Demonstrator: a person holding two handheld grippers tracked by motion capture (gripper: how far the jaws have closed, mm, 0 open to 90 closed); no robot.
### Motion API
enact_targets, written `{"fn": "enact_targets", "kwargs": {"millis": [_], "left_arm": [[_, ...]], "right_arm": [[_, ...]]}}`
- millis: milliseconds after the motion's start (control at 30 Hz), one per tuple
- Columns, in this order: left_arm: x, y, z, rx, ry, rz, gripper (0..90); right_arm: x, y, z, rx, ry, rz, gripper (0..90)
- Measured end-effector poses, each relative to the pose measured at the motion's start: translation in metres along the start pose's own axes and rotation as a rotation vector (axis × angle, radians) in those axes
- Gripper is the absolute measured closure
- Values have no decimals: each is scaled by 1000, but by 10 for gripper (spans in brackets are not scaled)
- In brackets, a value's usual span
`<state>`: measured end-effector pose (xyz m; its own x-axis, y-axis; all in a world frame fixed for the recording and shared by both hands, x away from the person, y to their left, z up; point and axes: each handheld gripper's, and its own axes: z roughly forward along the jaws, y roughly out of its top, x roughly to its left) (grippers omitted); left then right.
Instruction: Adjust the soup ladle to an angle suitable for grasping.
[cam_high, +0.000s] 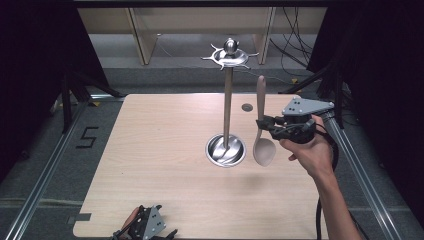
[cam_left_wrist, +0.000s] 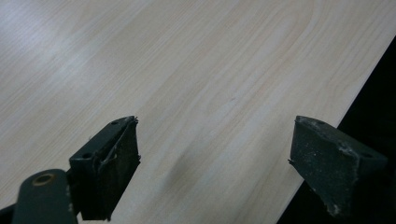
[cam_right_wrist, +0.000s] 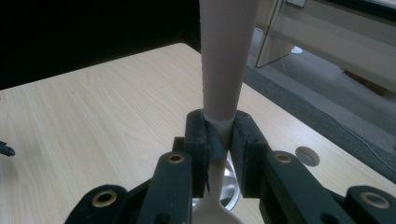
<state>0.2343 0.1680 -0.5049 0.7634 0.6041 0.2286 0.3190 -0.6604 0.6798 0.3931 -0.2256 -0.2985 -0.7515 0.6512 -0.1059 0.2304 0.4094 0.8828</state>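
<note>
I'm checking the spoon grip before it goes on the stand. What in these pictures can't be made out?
- Spoon: in the right gripper view the top edge cuts off the handle's end, and the right gripper hides most of the bowl.
- Left gripper: the high view's bottom edge cuts it off.
- Stand: its top hooks are too small to count in the high view.

Spoon (cam_right_wrist: 227, 60) handle top cut off; bowl hidden.

The right gripper (cam_high: 262, 121) is hanging in the air right of the stand (cam_high: 227, 105), jaws pinching, forearm reaching in from below. The left gripper (cam_high: 145, 227) is sitting well below the stand, apparently resting low, jaws spreading wide.
</note>
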Motion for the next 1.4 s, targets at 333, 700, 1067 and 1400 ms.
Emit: {"fn": "enact_targets", "kwargs": {"millis": [333, 700, 1067, 1400], "left_arm": [[0, 0, 0, 1, -11, -5, 148], [0, 0, -1, -1, 1, 1, 148], [0, 0, -1, 0, -14, -5, 148], [0, 0, -1, 2, -7, 2, 148]], "right_arm": [[-4, 16, 9, 20, -9, 11, 781], [-7, 23, 17, 39, -27, -5, 781], [-9, 26, 20, 64, -22, 8, 781], [-9, 25, 27, 68, -11, 9, 780]]}}
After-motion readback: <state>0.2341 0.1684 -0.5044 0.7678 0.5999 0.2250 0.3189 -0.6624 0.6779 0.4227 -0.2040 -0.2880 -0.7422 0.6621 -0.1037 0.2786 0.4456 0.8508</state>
